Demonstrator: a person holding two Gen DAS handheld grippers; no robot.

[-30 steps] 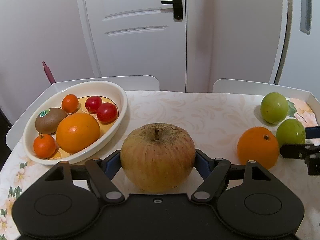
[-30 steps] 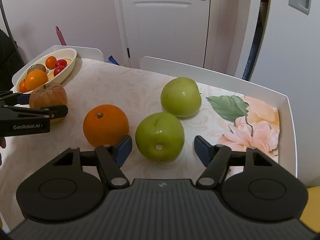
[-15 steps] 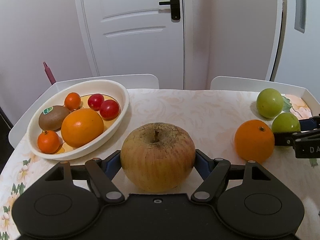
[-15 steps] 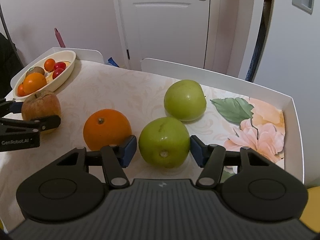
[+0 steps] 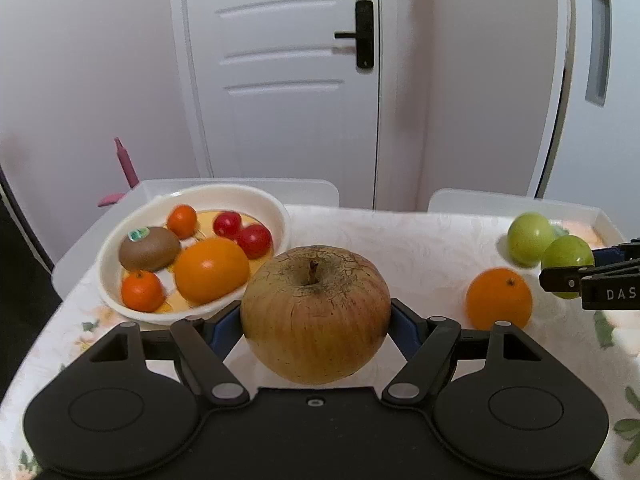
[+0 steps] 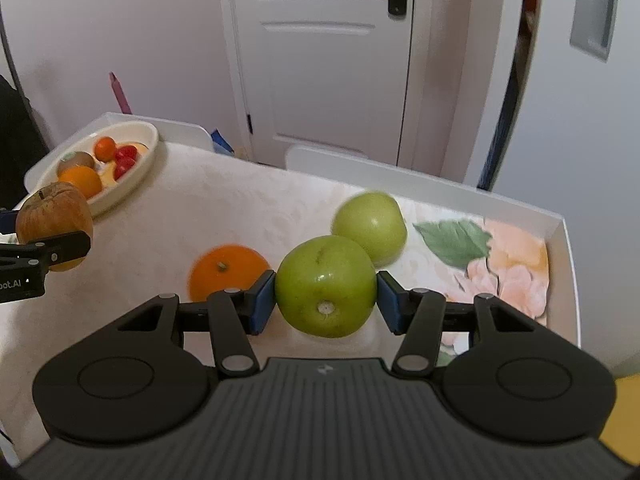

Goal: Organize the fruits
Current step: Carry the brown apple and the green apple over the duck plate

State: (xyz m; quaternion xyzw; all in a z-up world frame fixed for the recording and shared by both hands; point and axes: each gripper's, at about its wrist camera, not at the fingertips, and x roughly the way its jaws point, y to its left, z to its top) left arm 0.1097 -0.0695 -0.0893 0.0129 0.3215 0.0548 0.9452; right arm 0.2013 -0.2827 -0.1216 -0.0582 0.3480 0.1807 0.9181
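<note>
My left gripper (image 5: 316, 324) is clamped on the russet apple (image 5: 315, 314) — blue pads at its widest girth, stem up, fruit filling the jaws. It looks carried clear of the tablecloth (image 5: 400, 240), with the white bowl (image 5: 192, 254) just beyond it to the left. My right gripper (image 6: 326, 300) has its jaws closing on the near green apple (image 6: 325, 286); pads press both flanks at the equator, one end of the core facing the camera. It reads as lifted, though I can't be sure it's off the cloth.

Handling, as I judge it: the russet apple is big and heavy for these jaws, skin rough and cracked, so friction is decent — keep the grip on the girth, not the shoulders. The green apple is smaller, smooth and waxy, so likelier to slip or spin; firm but bruisable, no extra squeeze.

Outward: the loose orange (image 6: 228, 270) sits on the cloth just left of my right gripper, the second green apple (image 6: 370, 228) right behind the held one. The bowl already holds a kiwi (image 5: 150, 249), a big orange, two small oranges and cherry tomatoes (image 5: 244, 232) — little room, so I'd set the apple down gently.
</note>
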